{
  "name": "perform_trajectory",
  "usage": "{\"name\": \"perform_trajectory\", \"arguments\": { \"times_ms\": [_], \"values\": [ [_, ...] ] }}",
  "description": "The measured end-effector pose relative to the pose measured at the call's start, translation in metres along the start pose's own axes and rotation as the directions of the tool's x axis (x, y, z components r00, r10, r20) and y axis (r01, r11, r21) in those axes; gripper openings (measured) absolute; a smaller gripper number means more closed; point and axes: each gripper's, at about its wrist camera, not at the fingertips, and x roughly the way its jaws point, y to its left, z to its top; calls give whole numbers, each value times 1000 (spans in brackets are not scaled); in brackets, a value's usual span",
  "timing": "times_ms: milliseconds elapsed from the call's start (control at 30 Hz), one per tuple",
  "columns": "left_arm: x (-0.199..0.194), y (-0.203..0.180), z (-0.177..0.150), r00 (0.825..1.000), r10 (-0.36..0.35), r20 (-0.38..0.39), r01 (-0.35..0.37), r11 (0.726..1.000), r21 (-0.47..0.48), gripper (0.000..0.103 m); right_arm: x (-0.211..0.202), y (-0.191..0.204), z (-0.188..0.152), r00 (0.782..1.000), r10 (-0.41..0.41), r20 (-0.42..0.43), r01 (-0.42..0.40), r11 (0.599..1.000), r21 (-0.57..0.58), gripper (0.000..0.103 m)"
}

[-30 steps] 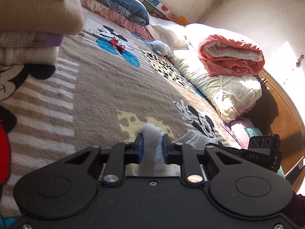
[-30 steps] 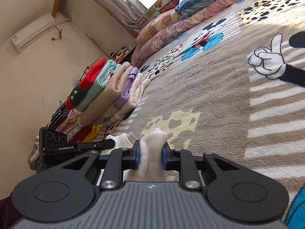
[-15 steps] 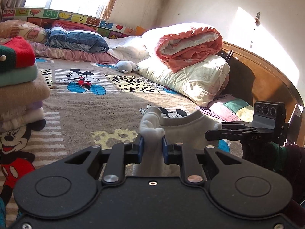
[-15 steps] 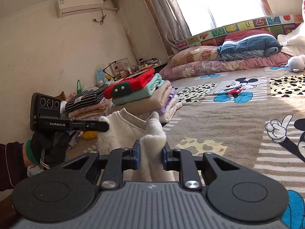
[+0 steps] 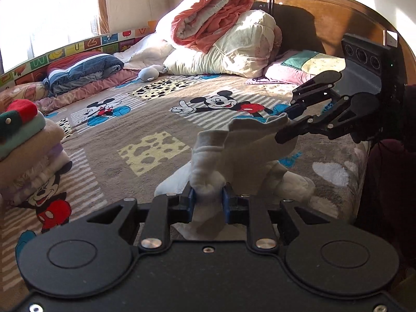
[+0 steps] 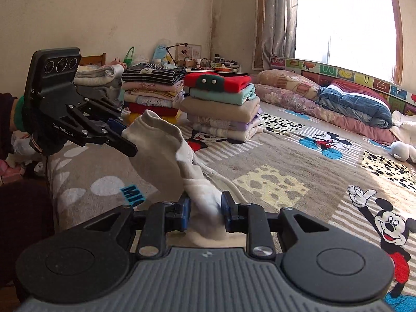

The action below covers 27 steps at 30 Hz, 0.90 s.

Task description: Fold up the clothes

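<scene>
Together, both hand-held grippers (image 5: 207,199) (image 6: 205,209) clamping cream garment (image 5: 249,143)

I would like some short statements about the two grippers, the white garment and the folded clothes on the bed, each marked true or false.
1. Both grippers grip the white garment. True.
2. The left gripper is open. False: it is shut on the cloth.
3. A red item tops the nearest folded stack. True.
4. The garment lies flat on the blanket. False: it is partly lifted between the left gripper and right gripper.
</scene>
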Motion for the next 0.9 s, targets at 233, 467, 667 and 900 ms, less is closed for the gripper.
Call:
{"name": "perform_trajectory", "arguments": {
  "times_ms": [233, 467, 667, 900],
  "values": [
    [19, -66, -41, 987, 141, -83, -116, 961, 253, 22, 3, 51, -35, 987, -57, -148, 28, 982, -187, 38],
    [30, -86, -62, 967, 237, -92, -196, 925, 324, 30, -7, 60, -48, 987, -62, -148, 39, 987, -154, 52],
    [23, -81, -53, 964, 255, -77, -225, 934, 276, 32, -31, 36, -32, 997, -59, -41, 61, 998, 31, 52],
    [-25, -72, -42, 977, 211, -11, -210, 976, 49, 41, -13, -13, -26, 995, -100, 25, 89, 959, 268, 52]
  ]
}}
